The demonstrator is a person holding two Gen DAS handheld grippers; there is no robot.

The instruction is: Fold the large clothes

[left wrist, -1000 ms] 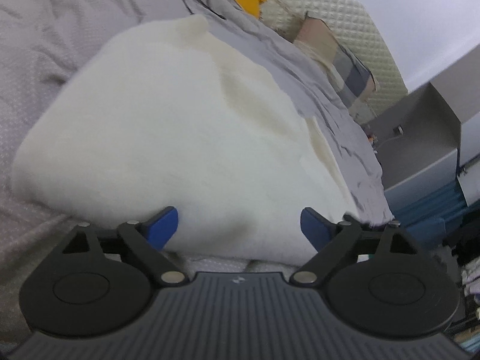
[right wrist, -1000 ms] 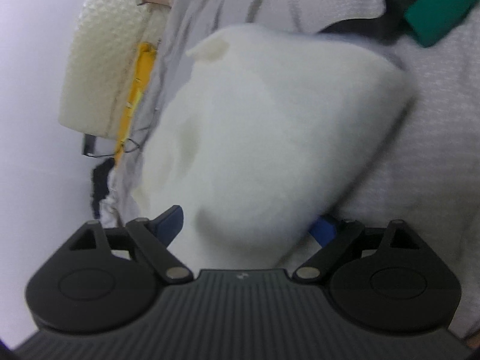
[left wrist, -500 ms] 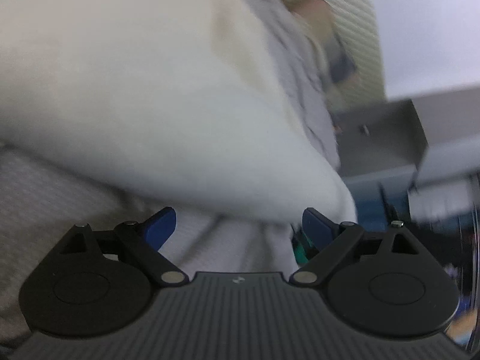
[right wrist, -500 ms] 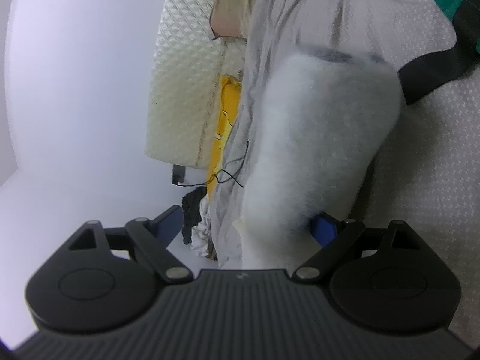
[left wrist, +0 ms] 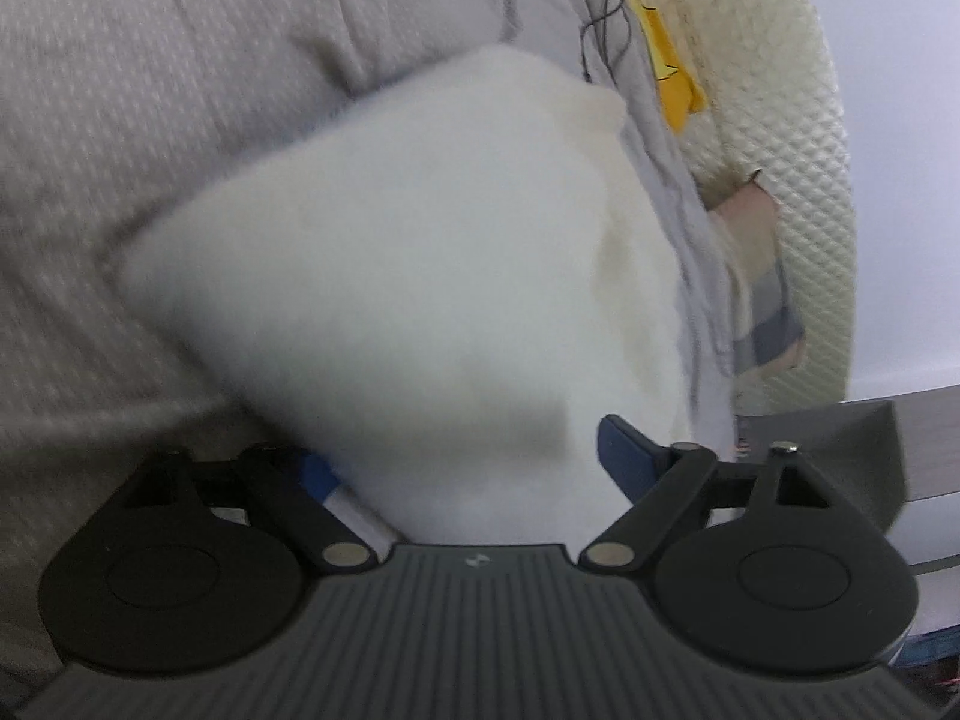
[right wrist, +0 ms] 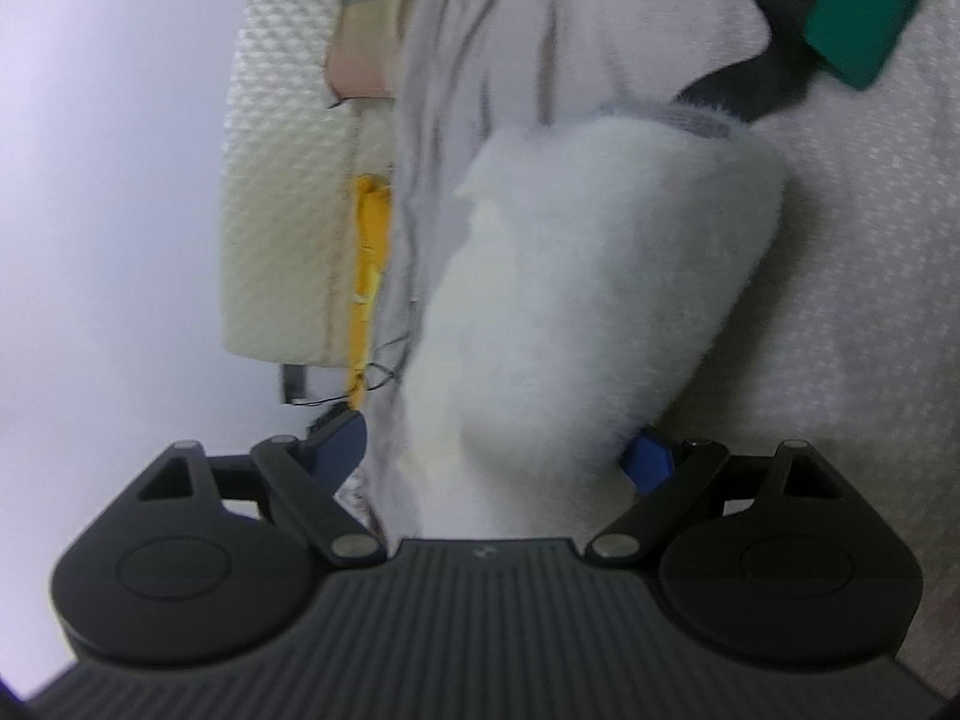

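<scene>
the grey bed (left wrist: 150,120) spreads ahead of both. on it, the fluffy white garment (left wrist: 420,300) bulges between the closing fingers of the left hand-held gripper (left wrist: 468,468) and the spread, unclenched right hand-held gripper (right wrist: 498,456).

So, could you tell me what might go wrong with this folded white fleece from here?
1. The left claw is closing around the bulky white fleece; it may pinch only one layer, so the fold could open.
2. The right claw stands wide around the same bundle, which could sag or slip onto the grey bedspread.
</scene>
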